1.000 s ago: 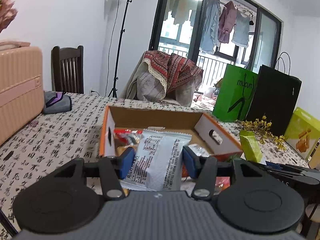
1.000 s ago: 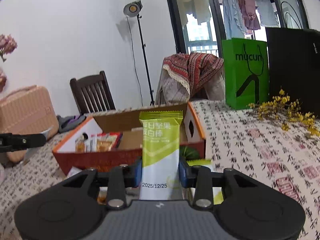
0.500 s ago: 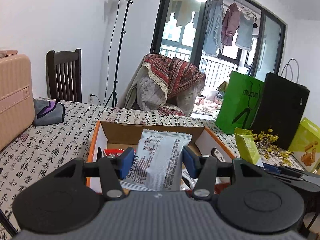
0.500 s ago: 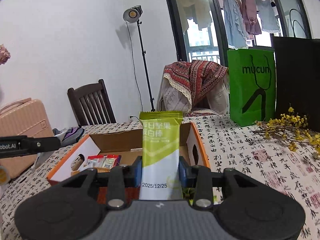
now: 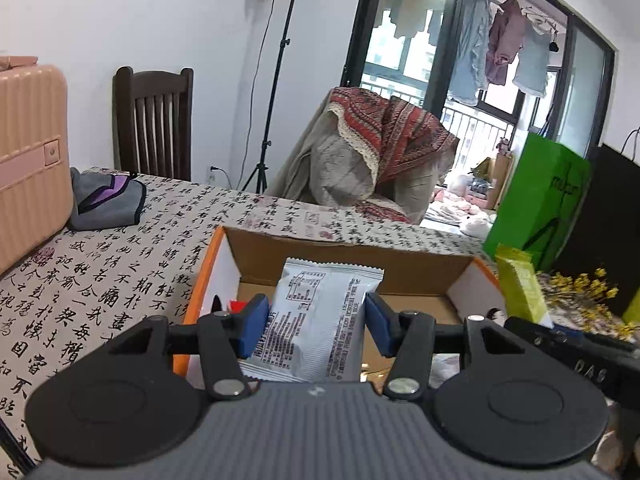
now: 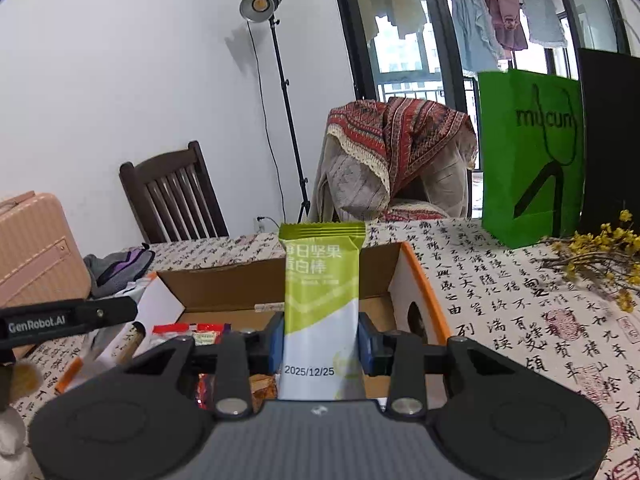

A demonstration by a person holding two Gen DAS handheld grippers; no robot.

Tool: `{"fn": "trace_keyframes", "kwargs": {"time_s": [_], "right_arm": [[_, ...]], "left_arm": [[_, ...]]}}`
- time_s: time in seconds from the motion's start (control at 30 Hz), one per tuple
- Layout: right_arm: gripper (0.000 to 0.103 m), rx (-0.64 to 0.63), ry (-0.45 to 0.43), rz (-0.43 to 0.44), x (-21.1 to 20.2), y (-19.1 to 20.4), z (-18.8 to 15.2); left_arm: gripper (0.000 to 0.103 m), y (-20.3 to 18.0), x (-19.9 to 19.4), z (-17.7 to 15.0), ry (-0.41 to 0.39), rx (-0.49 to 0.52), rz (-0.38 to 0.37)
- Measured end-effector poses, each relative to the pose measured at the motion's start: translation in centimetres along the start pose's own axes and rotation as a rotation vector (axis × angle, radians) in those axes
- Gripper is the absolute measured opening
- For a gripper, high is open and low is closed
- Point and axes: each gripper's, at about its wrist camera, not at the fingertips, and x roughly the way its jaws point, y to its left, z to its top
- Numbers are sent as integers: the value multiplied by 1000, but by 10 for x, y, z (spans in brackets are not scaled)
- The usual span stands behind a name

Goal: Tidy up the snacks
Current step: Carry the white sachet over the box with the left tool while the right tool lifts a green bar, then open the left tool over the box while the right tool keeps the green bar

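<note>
Both grippers are drawing closer over the cardboard box [image 5: 352,258] than before — left gripper [image 5: 316,322] clenching a crinkly white packet [image 5: 320,320], right gripper [image 6: 322,344] clenching a glossy green bar [image 6: 322,280].

I am looking into a lived-in home, likely a dining or living room. A table [image 5: 120,264] under a calligraphy-print cloth is filling the lower frame, with a dark wooden chair [image 5: 154,120] standing at upper left beside a pink suitcase [image 5: 28,160]. Laundry [image 5: 504,52] is hanging on the balcony behind glass doors at upper right. A patterned throw [image 6: 400,140] is draping over what may be an armchair, and a studio lamp [image 6: 260,2] is standing by the white wall.
</note>
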Motion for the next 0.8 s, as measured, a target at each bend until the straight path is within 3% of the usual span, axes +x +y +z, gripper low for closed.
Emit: {"fn": "trace_keyframes", "kwargs": {"time_s": [0.37, 0.43, 0.47, 0.5, 0.57, 0.6, 0.8], "right_arm": [[37, -3, 30, -21, 21, -2, -1], [42, 0, 40, -24, 22, -3, -1], [44, 8, 45, -21, 22, -4, -1], [56, 20, 52, -16, 21, -6, -1], [75, 37, 52, -24, 18, -9, 0], [83, 38, 47, -27, 16, -11, -1], [103, 45, 50, -30, 2, -19, -4]], "left_arm": [[56, 6, 22, -18, 38, 28, 15], [66, 5, 19, -18, 23, 32, 15], [81, 5, 17, -18, 14, 27, 14], [89, 5, 14, -18, -1, 21, 18], [93, 6, 9, -17, -25, 18, 21], [102, 6, 8, -16, -28, 13, 20], [103, 8, -1, -9, -3, -38, 27]]}}
